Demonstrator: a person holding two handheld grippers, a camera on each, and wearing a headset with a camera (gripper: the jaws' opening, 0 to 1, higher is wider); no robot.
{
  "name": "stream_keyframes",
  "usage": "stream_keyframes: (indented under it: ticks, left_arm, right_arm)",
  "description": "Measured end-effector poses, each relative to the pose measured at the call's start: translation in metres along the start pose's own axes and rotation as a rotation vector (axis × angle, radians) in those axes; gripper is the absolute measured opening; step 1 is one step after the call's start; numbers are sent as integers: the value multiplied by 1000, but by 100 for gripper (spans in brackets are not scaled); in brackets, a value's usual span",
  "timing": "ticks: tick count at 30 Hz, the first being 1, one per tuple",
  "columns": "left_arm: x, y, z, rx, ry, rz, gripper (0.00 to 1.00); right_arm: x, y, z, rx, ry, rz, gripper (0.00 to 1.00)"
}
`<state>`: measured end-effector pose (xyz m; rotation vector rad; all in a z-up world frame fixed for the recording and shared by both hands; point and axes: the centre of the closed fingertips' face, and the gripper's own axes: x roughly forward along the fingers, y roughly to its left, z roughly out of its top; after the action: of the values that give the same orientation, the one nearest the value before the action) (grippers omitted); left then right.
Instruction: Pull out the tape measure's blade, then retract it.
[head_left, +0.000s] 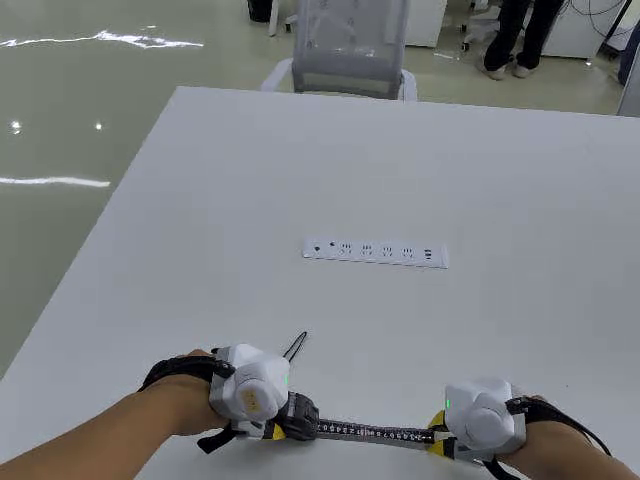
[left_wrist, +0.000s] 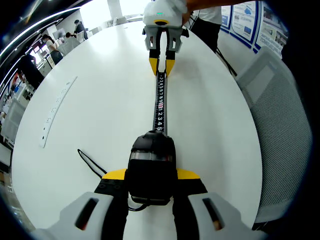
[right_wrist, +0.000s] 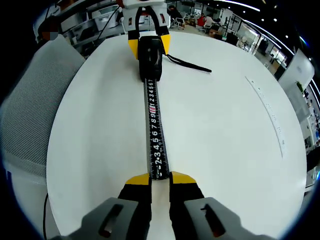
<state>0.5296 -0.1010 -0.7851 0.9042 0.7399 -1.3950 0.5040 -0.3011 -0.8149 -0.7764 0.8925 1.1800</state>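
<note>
The left hand (head_left: 186, 396) and right hand (head_left: 552, 442) sit low at the near edge of the tabletop (head_left: 400, 170), jaws facing each other. The left hand-held gripper (left_wrist: 151, 176) is clamped on the black tape measure case (left_wrist: 151, 159). The right hand-held gripper (right_wrist: 160, 178) pinches the end of the blade (right_wrist: 154, 127), which is stretched straight between them

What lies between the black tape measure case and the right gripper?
The dark numbered blade, stretched over white tabletop from the case in the left gripper to the right gripper pinching its tip; both gripper views show it.
</note>
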Motion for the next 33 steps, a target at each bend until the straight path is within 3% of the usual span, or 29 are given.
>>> stream_keyframes:
  ticks: [33]
  left_arm:
    - [0,0,0,-4,-2,-3,30]
  right_arm:
    - [-7,-1,-12,12,6,-1,10]
